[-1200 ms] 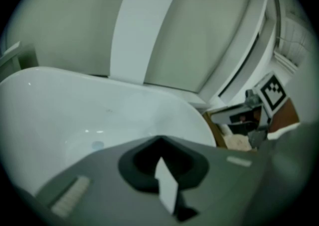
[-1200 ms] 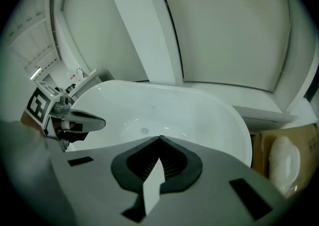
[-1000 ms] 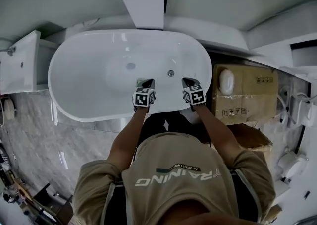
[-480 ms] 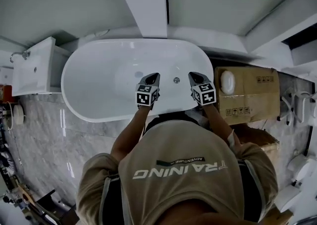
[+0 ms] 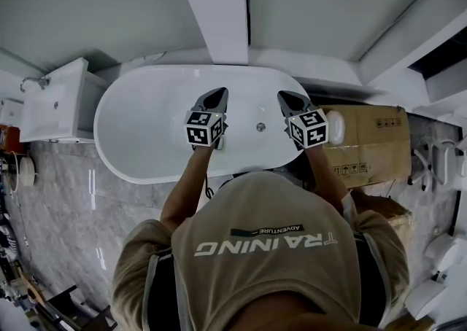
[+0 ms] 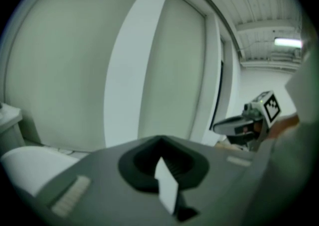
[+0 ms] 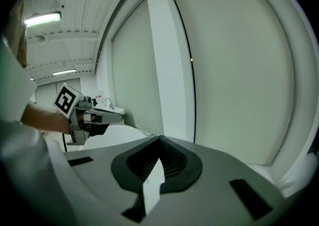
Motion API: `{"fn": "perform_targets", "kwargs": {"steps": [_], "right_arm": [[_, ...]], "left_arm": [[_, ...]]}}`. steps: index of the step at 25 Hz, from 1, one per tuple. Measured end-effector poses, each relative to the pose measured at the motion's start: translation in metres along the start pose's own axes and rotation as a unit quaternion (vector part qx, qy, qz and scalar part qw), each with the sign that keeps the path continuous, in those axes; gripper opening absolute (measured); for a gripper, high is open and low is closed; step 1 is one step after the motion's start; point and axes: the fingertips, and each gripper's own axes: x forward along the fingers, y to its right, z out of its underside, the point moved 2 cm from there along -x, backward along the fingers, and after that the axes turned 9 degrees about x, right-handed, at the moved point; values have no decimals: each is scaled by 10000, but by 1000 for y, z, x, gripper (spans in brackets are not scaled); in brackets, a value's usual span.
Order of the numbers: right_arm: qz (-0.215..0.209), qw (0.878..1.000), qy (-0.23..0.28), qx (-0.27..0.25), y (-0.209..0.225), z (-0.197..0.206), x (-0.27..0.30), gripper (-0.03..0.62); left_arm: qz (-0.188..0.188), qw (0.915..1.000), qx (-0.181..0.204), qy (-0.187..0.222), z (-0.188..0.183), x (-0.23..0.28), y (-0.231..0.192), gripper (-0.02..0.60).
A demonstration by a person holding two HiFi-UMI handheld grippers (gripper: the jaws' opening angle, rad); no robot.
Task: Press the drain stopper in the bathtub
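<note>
Bathtub (image 5: 124, 133) first: it is white and egg-shaped. It lies sideways in front of the person, with its long way running from left to right. Both grippers are held up over its near side. Both point at the wall (image 5: 109, 9), not down into the tub.

The left gripper (image 5: 217, 92) has its two jaws pressed together with nothing in them. The right gripper (image 5: 283, 95) is closed the same way and holds nothing too.

One small round button (image 5: 260, 127) shows on the white of the tub. It sits on the near side, between the two grippers and closer to the right one. It looks grey, flat and a bit shiny. I think it may be the drain stopper, but I cannot be sure. The middle of the tub floor is hidden behind the left gripper, and a stopper could sit there too.

Either way, the thing to press lies down below the tips. So a gripper must tip its nose down and go lower into the tub. If the round button is the one, the right gripper is nearer. Closed jaws should make a good blunt tip for pushing.
</note>
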Motion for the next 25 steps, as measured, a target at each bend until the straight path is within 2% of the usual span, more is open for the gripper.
{"fn": "perform_targets", "kwargs": {"steps": [4,9,12,21,25], "right_arm": [[-104,9986,321,-411,-12,-40,-3,8],[-299,9943,682,-767,-31,-93,-7,8],[-328,9913,893,-906,-39,-120,-13,8],[-110,9839,1621,-745,-45,-162,-34,8],[-101,9830,1682,-735,-47,-168,-41,8]], "left_arm": [[-67,9988,305,365,-43,-6,-14,2],[98,9949,571,821,-100,-20,-20,2],[19,9924,694,1014,-125,-28,-26,2],[-359,9861,918,1339,-159,-46,-38,2],[-263,9841,1144,1330,-169,-55,-27,2]]}}
